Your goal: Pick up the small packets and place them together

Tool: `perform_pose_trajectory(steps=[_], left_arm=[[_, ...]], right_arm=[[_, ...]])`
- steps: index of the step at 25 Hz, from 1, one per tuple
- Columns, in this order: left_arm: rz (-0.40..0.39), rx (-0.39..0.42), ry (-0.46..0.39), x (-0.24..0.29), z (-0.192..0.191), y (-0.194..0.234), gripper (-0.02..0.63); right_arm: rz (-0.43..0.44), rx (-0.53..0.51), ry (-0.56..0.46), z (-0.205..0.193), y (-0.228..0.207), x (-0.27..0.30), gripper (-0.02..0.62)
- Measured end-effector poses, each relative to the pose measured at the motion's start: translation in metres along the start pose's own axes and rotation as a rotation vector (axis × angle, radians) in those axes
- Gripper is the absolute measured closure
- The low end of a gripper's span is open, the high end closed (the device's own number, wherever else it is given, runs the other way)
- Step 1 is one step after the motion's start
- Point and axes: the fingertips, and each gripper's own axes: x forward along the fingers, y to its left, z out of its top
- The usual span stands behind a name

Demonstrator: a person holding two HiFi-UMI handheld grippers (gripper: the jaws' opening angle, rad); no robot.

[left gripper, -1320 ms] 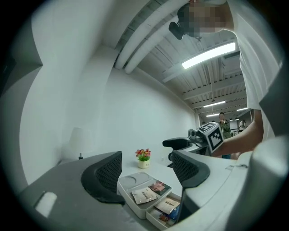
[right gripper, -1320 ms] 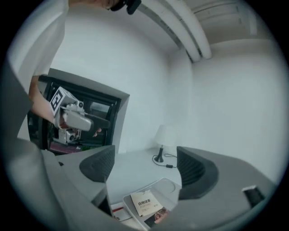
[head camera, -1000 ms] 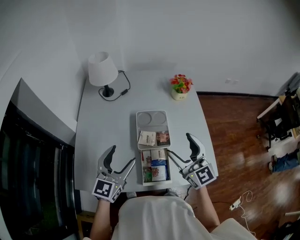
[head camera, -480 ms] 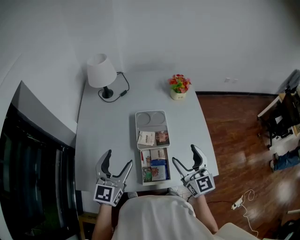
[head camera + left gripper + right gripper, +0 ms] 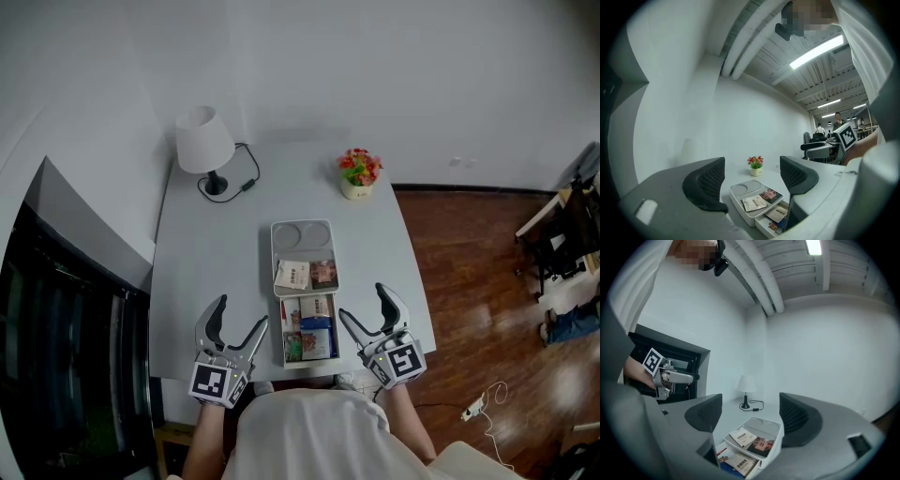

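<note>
While empty, left tool (image 5: 242, 312), right tool (image 5: 362, 302) agape

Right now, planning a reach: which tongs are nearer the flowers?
Right. The right tongs hover at the near edge of the table, almost straight in line with the flowers; the left tongs are across the tray, farther sideways.

Packets (image 5: 293, 276) in tray (image 5: 305, 225) (perhaps five)
</note>
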Motion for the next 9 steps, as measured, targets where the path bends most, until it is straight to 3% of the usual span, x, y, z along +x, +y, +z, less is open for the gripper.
perform_pose_trajectory(steps=[9], left_arm=[[0.008, 0.002, 0.001, -0.0006, -0.0007, 0.0019, 0.250]], right_arm=[[0.032, -0.009, -0.009, 0.0035, 0.0057, 0.0033, 0.198]])
